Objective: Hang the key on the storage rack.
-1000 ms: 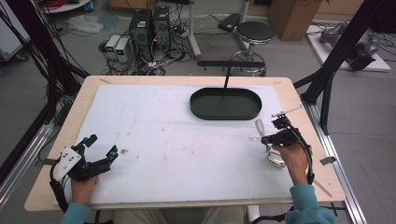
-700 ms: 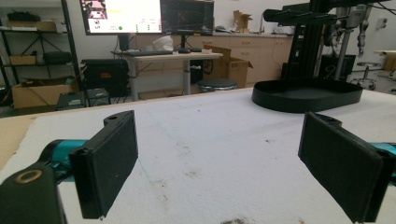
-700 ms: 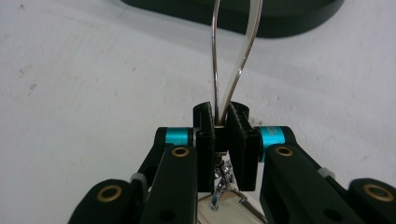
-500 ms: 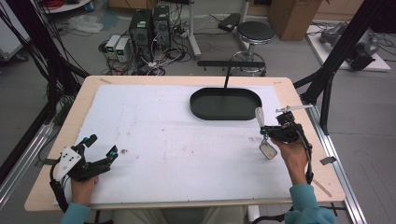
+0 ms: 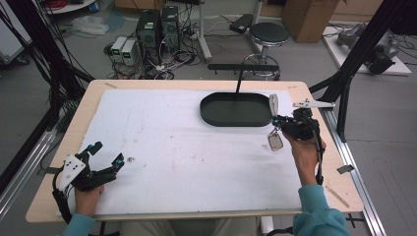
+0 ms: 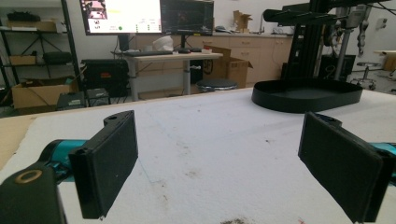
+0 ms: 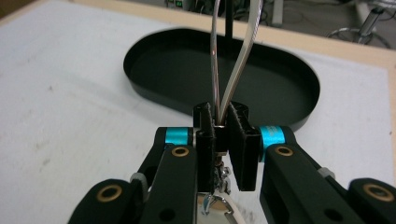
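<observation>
The right hand-held gripper (image 5: 281, 119) sits at about 3 o'clock on the white-covered wooden worktop (image 5: 172, 142), held just off the right end of the black oval shallow tray (image 5: 235, 109). Its jaws are pinched tight on a shiny metal looped piece with a small mirror-like tag hanging off it (image 5: 274, 140). In the high view, one silver end sticks up toward 12 o'clock from the jaws and the tag dangles toward 6 o'clock, just above the white surface by the look of it. I can't tell if it's touching.

From the right gripper view, two thin bright metal strips (image 7: 229, 60) rise out of the clamped jaws of that hand-held gripper (image 7: 223, 122) and spread apart, with the tray (image 7: 289, 88) right behind them at 12 o'clock. There's some chain-like bits below the jaws, but it's too cramped to make out properly.

The left hand-held gripper (image 5: 105, 158) is way over at 8 o'clock near the worktop's front-left corner, jaws spread wide with nothing between them. In its own view, the two black pads (image 6: 109, 161) frame bare white worktop (image 6: 210, 154), and the tray (image 6: 307, 95) shows far off at roughly 1 o'clock.
</observation>
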{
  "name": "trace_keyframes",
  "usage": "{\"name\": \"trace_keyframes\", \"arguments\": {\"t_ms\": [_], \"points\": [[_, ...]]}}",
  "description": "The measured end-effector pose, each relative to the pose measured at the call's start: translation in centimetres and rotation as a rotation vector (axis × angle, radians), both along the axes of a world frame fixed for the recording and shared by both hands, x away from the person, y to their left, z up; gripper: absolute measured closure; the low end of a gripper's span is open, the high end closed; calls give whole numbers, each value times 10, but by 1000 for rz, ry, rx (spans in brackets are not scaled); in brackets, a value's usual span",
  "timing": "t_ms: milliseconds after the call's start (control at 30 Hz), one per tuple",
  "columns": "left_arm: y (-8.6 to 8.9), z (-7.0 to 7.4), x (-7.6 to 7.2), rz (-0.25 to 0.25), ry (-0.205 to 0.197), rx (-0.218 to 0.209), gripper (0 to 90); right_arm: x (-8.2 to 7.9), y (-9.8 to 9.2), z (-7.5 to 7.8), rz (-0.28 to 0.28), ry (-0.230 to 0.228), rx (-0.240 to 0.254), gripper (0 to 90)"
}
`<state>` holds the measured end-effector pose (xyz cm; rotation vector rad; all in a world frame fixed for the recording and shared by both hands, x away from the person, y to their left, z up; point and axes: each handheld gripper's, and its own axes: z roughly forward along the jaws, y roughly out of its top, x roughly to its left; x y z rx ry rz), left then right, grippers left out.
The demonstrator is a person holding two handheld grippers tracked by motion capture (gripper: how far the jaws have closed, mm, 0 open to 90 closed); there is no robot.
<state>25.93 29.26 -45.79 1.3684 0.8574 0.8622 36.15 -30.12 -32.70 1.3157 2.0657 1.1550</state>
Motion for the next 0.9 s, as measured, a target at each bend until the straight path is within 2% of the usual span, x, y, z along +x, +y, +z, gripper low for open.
{"name": "trace_keyframes", "arguments": {"t_ms": [100, 133, 200, 333, 500, 567, 667, 800, 900], "points": [[0, 0, 0, 1, -1, 0, 124, 3, 1, 6, -11, -21, 4, 823], [0, 0, 0, 1, -1, -1, 124, 5, 2, 11, -21, -47, -1, 824], [0, 0, 0, 1, -1, -1, 123, 8, 3, 15, -31, -68, -2, 823], [0, 0, 0, 1, 0, -1, 124, 16, 5, 22, -44, -96, 1, 823], [0, 0, 0, 1, 1, -1, 124, 23, 7, 27, -60, -115, 1, 823], [0, 0, 0, 1, 1, -1, 124, 29, 10, 30, -70, -132, -33, 823], [0, 0, 0, 1, 0, -1, 124, 37, 11, 33, -79, -150, -45, 823], [0, 0, 0, 1, -1, -2, 124, 47, 10, 35, -94, -151, -47, 823], [0, 0, 0, 1, 0, -5, 124, 58, 6, 35, -109, -161, -30, 824]]}}
